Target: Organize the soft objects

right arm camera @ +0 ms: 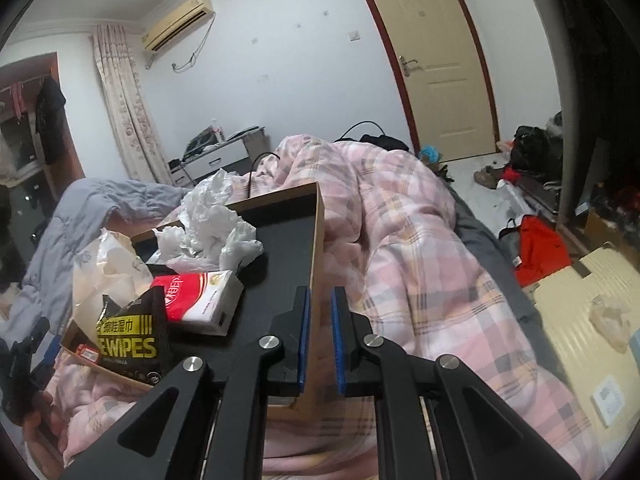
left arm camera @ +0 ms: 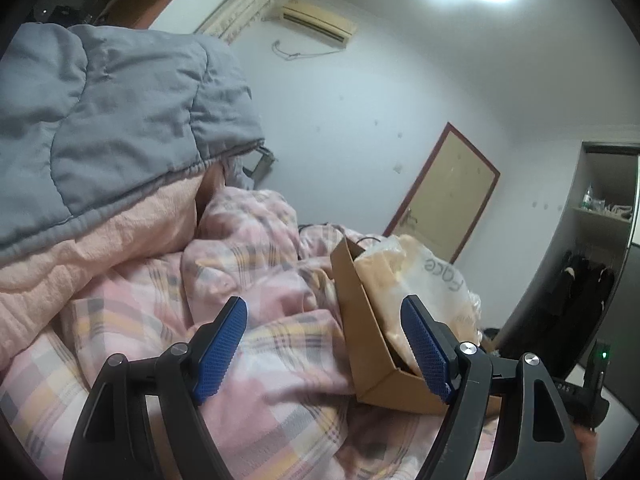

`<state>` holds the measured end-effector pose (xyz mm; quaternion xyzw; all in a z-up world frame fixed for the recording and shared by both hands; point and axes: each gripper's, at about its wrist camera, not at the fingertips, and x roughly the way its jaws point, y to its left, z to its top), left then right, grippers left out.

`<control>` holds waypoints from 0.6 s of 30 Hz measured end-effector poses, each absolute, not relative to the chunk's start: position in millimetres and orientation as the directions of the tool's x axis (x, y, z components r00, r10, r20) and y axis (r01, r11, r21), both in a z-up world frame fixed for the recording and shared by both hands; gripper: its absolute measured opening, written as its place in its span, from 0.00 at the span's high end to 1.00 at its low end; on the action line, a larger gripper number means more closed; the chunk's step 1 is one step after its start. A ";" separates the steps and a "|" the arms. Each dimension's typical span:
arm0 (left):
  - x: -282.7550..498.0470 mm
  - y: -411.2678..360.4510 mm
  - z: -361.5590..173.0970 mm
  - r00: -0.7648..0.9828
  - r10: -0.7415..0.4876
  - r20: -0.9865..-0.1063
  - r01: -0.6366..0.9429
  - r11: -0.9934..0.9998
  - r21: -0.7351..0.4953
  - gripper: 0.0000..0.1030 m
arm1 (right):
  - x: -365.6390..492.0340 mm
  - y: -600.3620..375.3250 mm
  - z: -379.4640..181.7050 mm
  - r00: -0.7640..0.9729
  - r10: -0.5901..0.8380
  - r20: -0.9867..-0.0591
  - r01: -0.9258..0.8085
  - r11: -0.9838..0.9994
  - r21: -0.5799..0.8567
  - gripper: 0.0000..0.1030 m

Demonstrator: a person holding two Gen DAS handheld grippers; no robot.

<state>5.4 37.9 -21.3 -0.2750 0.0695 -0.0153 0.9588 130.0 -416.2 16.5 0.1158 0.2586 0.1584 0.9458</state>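
A shallow cardboard box (right arm camera: 316,240) with a black inside lies on a pink plaid duvet (right arm camera: 420,248). My right gripper (right arm camera: 321,300) has its blue pads either side of the box's right wall, nearly shut on it. In the box are crumpled white plastic (right arm camera: 212,224), a red tissue pack (right arm camera: 200,300), a black wipes pack (right arm camera: 132,336) and a clear bag (right arm camera: 108,268). In the left wrist view my left gripper (left arm camera: 326,308) is open and empty above the duvet (left arm camera: 256,280), beside the same box (left arm camera: 360,320). A grey and peach quilt (left arm camera: 112,128) is piled at the left.
A door (right arm camera: 436,60), a white desk (right arm camera: 224,156) and a curtain (right arm camera: 124,108) stand beyond the bed. Clothes, an orange bag (right arm camera: 540,248) and a cream suitcase (right arm camera: 580,320) crowd the floor at the right. An open wardrobe (left arm camera: 600,220) stands at the right in the left wrist view.
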 end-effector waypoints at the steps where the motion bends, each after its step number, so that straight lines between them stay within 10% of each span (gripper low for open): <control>1: 6.2 37.9 -20.9 0.990 -0.062 -0.123 -0.012 0.848 -0.529 0.25 | 129.0 -416.5 16.2 0.815 0.361 -0.453 -0.240 0.922 0.303 0.82; 6: 11.3 41.2 -18.3 0.992 -0.012 -0.129 -0.058 0.846 -0.530 0.25 | 116.7 -420.3 24.3 0.852 0.351 -0.390 -0.244 0.923 0.297 0.21; 13: -10.8 25.7 54.5 0.995 0.078 0.063 -0.034 0.854 -0.519 0.24 | 107.3 -420.4 33.6 0.873 0.359 -0.332 -0.271 0.920 0.282 0.16; 18: -45.0 28.4 138.7 0.907 0.341 0.247 -0.102 0.748 -0.656 0.00 | 108.3 -423.7 29.9 0.868 0.368 -0.334 -0.272 0.914 0.300 0.15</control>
